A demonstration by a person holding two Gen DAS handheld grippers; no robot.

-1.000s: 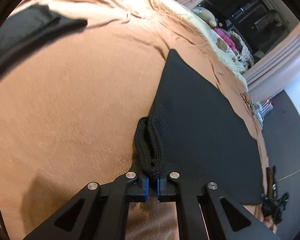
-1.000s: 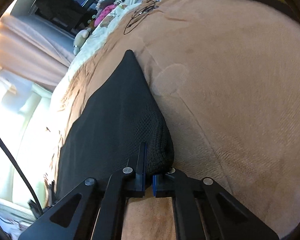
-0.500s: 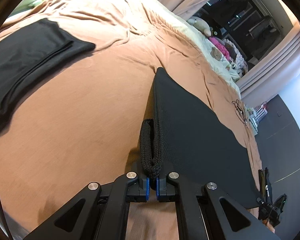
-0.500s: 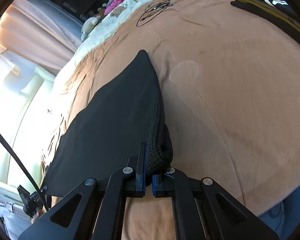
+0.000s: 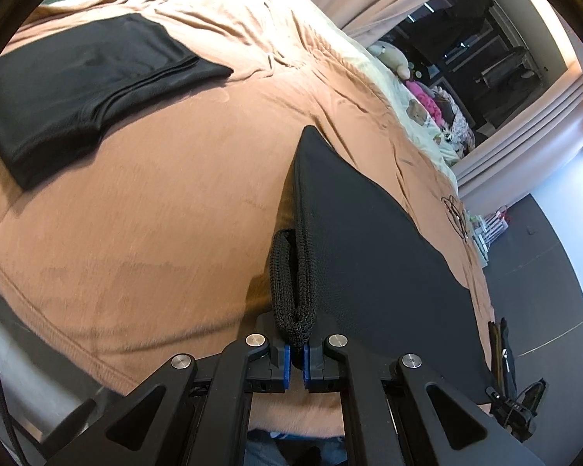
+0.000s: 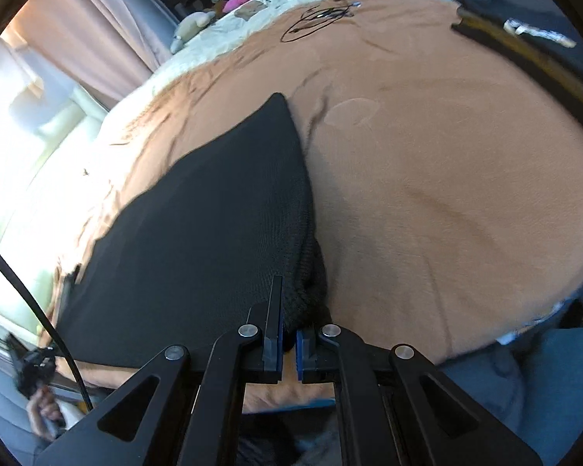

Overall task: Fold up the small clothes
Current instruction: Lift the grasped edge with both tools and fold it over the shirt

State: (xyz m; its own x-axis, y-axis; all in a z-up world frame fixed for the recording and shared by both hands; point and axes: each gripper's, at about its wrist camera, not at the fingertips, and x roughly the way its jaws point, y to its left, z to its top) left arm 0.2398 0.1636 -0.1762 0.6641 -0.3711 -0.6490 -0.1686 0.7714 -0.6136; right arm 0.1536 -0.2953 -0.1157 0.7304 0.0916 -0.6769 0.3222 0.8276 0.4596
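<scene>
Now the left gripper [image 5: 296, 353] is pinched tight on a bunched corner of the black knit garment [image 5: 369, 256], the thick ribbed hem doubled up between its blue pads. The right gripper [image 6: 288, 345] is likewise clamped on the opposite corner [image 6: 303, 303] of the same piece, so the cloth stretches taut between the two tools. Its far edge lies on the tan blanket [image 5: 144, 209] covering the bed, while the near edge is held up off it.

Compared with a second ago, both views take in more of the bed: the already folded black garment [image 5: 77, 81] at the far left has come fully into sight, and a dark stack [image 6: 524, 50] shows at the right edge of the blanket. That suggests the grippers have lifted and drawn back, raising the near hem. For the task, the held edge now seems ready to be carried forward over the far edge to make a fold.
</scene>
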